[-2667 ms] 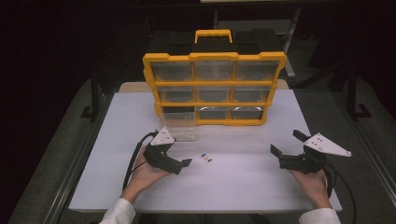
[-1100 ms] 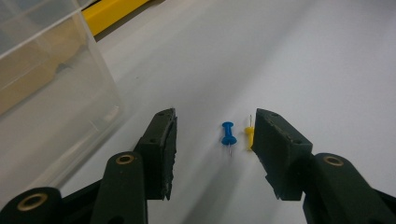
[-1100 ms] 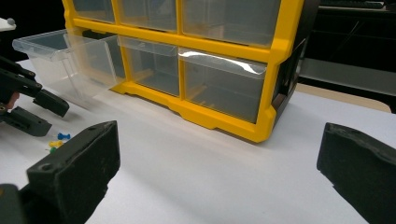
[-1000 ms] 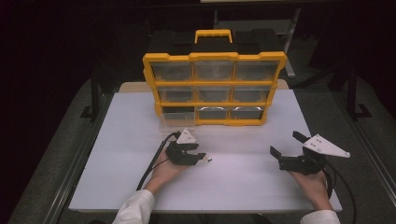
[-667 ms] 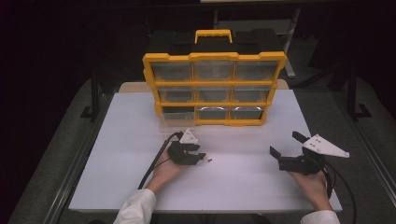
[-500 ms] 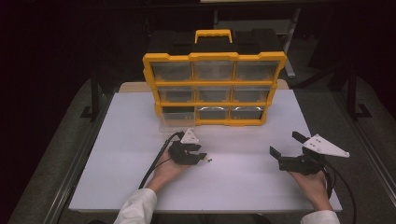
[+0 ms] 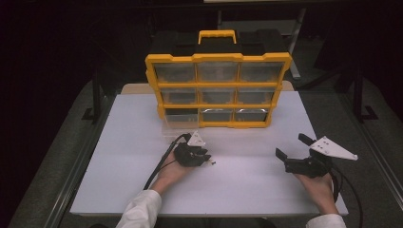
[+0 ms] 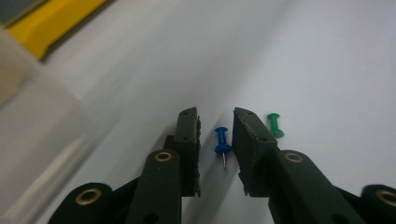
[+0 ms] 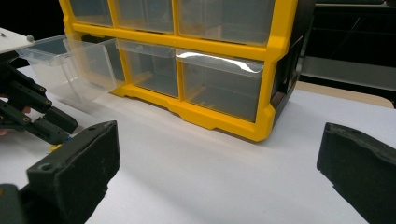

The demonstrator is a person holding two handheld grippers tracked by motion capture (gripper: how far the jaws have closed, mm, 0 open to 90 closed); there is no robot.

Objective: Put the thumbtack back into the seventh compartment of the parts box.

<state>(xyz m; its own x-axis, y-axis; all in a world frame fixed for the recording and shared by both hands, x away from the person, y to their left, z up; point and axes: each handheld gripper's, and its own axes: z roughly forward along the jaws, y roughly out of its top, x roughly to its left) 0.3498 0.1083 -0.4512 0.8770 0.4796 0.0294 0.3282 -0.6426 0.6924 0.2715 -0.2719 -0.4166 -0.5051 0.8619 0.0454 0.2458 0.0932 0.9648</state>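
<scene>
Since the earlier frames, the left gripper (image 8: 215, 135) has slid rightward across the table (image 7: 119, 180), and its jaws have just been closing around the blue pushpin (image 8: 221, 143), apparently without touching it yet. That pin lies between them, head away, needle toward the camera. Beyond the right jaw lies a green pushpin (image 8: 274, 124). Well apart, the right gripper (image 7: 293, 151) rests wide open and empty before the yellow organizer (image 7: 218, 90).

The blue pin (image 8: 221, 140) and green pin (image 8: 274, 124) have glossy plastic heads; the blue pin carries a thin metal point. The table (image 7: 237, 190) is matt white and smooth. The organizer (image 7: 218, 59) frame is yellow plastic; its drawers (image 9: 219, 84) are clear, glossy plastic.
</scene>
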